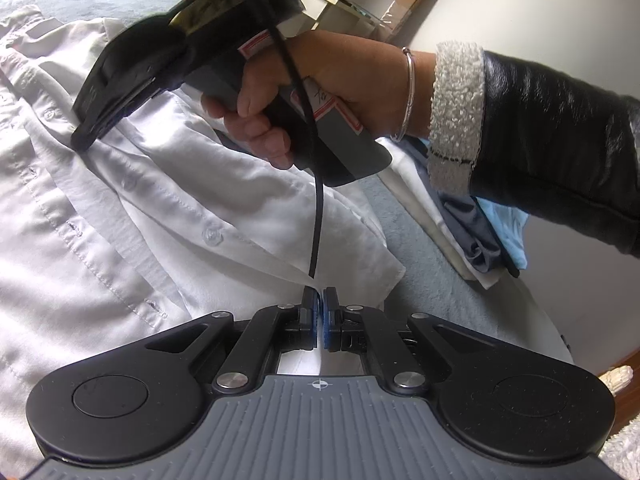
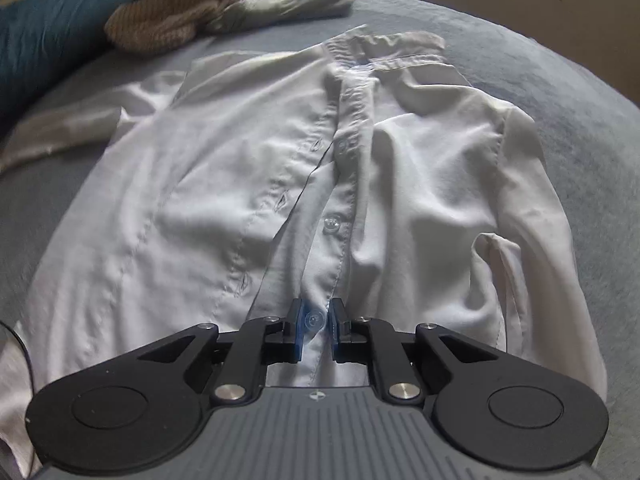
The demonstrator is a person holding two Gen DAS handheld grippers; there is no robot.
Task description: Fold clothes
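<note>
The white shirt (image 2: 256, 184) lies face up and spread on the grey-blue bed cover (image 2: 560, 92), collar at the far end, front plackets not buttoned and slightly overlapped, one sleeve trailing off to the left and the other folded along the right side. Your right hand-held gripper (image 2: 317, 322) sits at the button placket near the hem, its blue pads nearly together with a button and the cloth edge between them, so it looks clamped on the placket. Your left hand-held gripper (image 1: 320, 312) has its pads pressed all but together on a thin edge of the same shirt at its hem corner. Expect this fabric to be light, limp and a little slippery; it will sag and crease wherever it is not supported. In my judgement, stitched edges such as placket, hem, shoulder seam or cuff give the firmest hold.
</note>
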